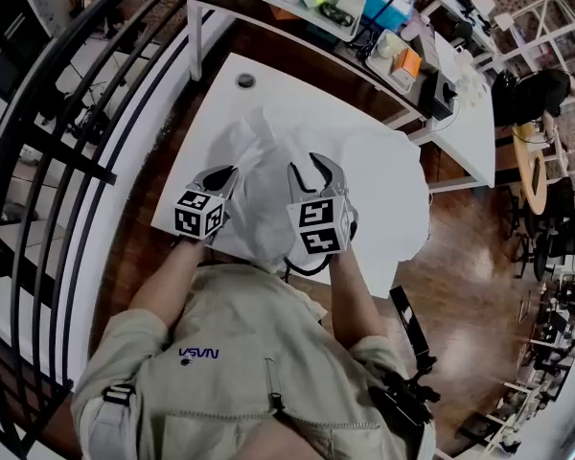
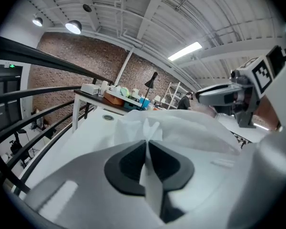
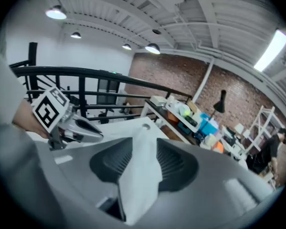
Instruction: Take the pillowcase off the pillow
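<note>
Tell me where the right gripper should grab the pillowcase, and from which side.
Best grip the raised fold of the pillowcase standing between the right gripper's open jaws, coming from the near side. The cloth is bunched upright there, and the left gripper pinches a thin fold beside it.

Left gripper (image 2: pixel 147 149) pinches pillowcase (image 2: pixel 181 128) fold; right gripper (image 2: pixel 205 95) hovers upper right.

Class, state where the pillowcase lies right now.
Head view: the pillowcase lies on the middle of the white table, just ahead of the person, its near end between the left gripper and the right gripper.
</note>
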The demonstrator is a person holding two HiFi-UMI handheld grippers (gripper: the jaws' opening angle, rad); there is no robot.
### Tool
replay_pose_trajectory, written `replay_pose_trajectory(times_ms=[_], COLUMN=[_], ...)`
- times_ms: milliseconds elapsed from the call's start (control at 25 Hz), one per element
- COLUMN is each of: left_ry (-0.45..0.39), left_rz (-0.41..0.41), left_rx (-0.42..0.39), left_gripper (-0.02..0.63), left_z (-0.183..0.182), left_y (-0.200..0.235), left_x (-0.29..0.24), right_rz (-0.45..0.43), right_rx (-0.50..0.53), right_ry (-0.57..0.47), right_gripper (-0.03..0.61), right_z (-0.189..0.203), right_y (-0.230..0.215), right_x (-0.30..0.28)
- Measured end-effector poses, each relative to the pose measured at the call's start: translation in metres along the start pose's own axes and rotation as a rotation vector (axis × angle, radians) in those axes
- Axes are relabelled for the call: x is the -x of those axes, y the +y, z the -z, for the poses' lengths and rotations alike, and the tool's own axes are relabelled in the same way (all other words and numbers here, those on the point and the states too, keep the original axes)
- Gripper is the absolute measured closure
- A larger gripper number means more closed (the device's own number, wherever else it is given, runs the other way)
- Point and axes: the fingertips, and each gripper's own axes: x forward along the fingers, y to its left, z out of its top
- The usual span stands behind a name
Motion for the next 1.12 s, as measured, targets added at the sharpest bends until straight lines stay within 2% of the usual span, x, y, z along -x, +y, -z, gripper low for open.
replay_pose_trajectory(times_ms=[120,200,280,480,640,680,720,800,880,1000,1120], left_ry=[0.024,0.028,0.027,0.025,0.024,0.027,0.031,0.041,0.045,0.052,0.045], left_rz=[-0.009,-0.007,0.0,0.019,0.016,0.01,0.0,-0.024,-0.046,-0.06,-0.06], left_rx=[-0.033,-0.047,-0.054,-0.074,-0.097,-0.105,-0.114,-0.131,-0.141,-0.162,-0.209], left_gripper=[0.603,0.604,0.604,0.604,0.604,0.604,0.604,0.604,0.604,0.604,0.604], left_z=[0.002,0.002,0.002,0.002,0.001,0.001,0.002,0.002,0.001,-0.002,-0.009], left_y=[0.001,0.0,-0.001,-0.002,-0.002,-0.001,0.0,0.006,0.013,0.015,0.013], left_x=[-0.002,-0.002,-0.001,0.002,0.004,0.004,0.004,0.004,0.002,-0.005,-0.018], right_rz=[-0.139,-0.224,-0.27,-0.214,-0.201,-0.188,-0.172,-0.146,-0.15,-0.201,-0.239], right_rx=[0.097,0.144,0.174,0.268,0.305,0.32,0.331,0.323,0.281,0.218,0.166], right_ry=[-0.017,0.017,0.08,0.335,0.424,0.425,0.418,0.38,0.323,0.21,0.117], right_gripper=[0.42,0.413,0.413,0.345,0.33,0.361,0.436,0.528,0.548,0.552,0.554], right_z=[-0.023,-0.02,-0.007,0.049,0.074,0.077,0.079,0.075,0.065,0.053,0.05], right_y=[0.058,0.091,0.111,0.101,0.099,0.099,0.097,0.092,0.089,0.083,0.07], right_x=[-0.008,-0.018,-0.031,-0.076,-0.094,-0.096,-0.094,-0.085,-0.069,-0.038,-0.007])
